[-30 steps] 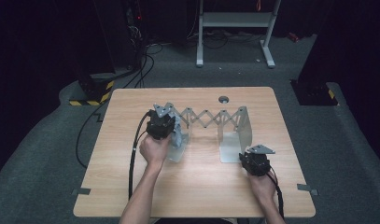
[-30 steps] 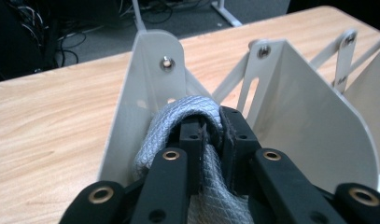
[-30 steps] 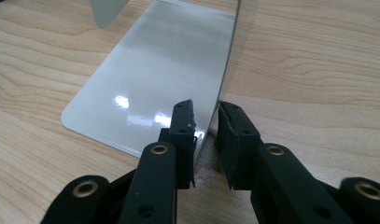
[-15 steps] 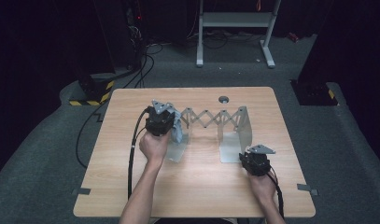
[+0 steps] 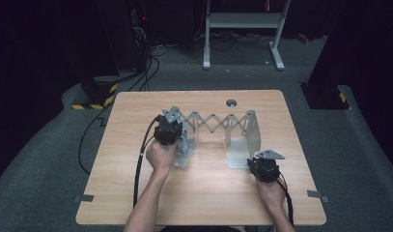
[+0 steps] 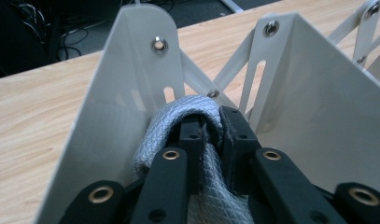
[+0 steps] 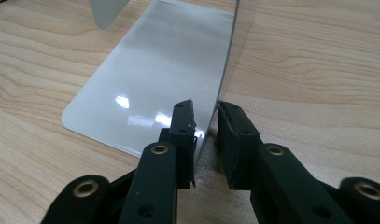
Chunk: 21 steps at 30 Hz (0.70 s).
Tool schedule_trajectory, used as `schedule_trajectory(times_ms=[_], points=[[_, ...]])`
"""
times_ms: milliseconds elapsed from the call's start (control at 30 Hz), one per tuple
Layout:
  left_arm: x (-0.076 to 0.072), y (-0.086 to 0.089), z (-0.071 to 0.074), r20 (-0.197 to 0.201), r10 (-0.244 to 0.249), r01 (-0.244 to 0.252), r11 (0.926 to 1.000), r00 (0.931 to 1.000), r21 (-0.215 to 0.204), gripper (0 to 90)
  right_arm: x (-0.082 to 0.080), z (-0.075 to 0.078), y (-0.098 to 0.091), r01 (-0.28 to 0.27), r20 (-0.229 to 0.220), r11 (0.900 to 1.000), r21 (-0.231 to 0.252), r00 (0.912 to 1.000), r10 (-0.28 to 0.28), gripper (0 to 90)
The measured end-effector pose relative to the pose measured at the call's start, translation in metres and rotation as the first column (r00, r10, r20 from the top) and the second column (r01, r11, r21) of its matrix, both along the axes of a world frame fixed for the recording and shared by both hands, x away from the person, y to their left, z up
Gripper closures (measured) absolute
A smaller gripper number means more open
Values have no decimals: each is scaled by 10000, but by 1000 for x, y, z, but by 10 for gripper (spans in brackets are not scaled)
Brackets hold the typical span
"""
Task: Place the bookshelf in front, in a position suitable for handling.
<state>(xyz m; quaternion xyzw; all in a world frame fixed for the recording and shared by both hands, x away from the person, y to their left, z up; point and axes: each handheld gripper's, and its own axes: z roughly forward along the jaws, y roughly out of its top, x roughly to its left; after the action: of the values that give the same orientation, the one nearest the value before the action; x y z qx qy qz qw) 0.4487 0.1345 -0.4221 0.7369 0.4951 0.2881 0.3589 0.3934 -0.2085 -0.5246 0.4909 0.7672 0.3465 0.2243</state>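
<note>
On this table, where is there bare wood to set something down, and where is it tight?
The table is bare along its near edge between the two forearms, down its left side, and in the far right corner beyond the round hole. It is crowded in the middle, where the folding metal rack stands with the grey cloth, the left gripper and the right gripper.

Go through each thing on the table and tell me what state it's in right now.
Expandable rack: upright on the table, scissor links stretched partway.
Grey cloth: draped inside the rack's left end, pinched.
Left tool: shut on the cloth.
Right tool: closed on the rack's right end plate.
</note>
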Motion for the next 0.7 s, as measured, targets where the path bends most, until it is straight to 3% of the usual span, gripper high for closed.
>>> schedule_trajectory(times_ms=[167,433,700], points=[[0,-2,-8,-225,-62,63,10000,9997,69,803,0,0,0,-1,3,10000,-7,10000,1,766],[4,-3,-34,-906,-30,57,9996,9959,290,803,0,0,0,-1,-1,10000,1,10000,1,766],[17,-6,-59,-1700,30,54,9988,9854,492,803,0,0,0,0,2,10000,-3,10000,0,766]])
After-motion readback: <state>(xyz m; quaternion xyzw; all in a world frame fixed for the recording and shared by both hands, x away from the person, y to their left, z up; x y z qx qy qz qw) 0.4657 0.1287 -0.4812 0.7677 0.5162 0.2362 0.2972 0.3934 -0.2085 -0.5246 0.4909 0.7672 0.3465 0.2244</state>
